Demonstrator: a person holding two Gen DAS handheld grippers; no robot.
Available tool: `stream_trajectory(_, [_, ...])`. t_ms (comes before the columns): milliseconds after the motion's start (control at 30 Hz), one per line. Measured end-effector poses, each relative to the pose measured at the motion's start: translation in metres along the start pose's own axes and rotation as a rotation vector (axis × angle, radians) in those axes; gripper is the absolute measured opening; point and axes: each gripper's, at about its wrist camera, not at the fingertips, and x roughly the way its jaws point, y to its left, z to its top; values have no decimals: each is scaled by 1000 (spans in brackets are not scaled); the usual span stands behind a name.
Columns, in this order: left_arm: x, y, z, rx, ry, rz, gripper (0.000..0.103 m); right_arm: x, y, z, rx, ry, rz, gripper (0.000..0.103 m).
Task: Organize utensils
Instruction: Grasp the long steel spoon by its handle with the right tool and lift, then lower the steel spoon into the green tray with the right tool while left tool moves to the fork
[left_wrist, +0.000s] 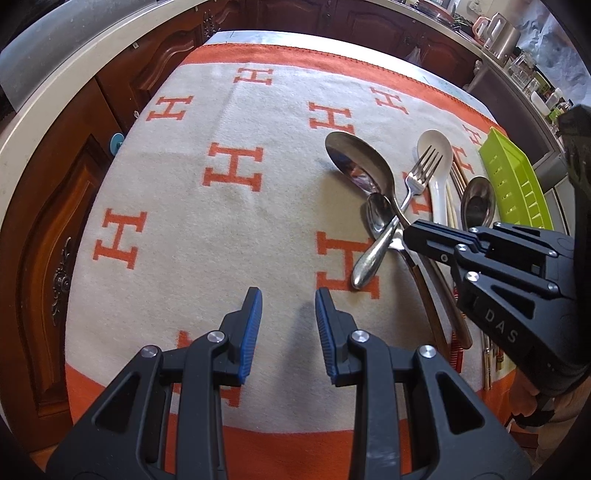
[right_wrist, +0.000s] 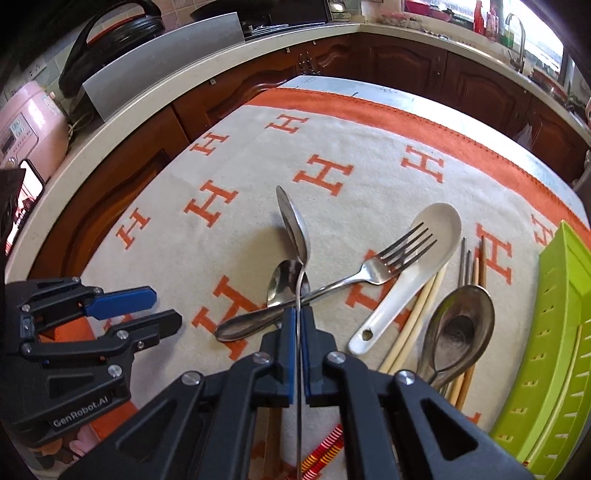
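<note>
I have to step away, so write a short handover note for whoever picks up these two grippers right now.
Right gripper: jaws shut on the handle of the large metal spoon, bowl pointing away.
Left gripper: jaws open, holding nothing, over bare blanket.
On the blanket: fork lying across a small spoon, white ceramic spoon, dark ladle-type spoon, chopsticks.
Green tray sits at the right; no utensil visible in it.
Done: one spoon gripped.
Left: probably place it in the tray, then the rest.
</note>
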Motion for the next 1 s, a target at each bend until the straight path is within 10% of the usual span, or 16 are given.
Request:
stream_trajectory(500, [0,-3,0,7,8,4,27,2,-4,-3,68,-1,44,2])
stream_trajectory(1000, [-27,-35,16,121,-47,-45,27,-95,-72,-37,362,-175,45,2])
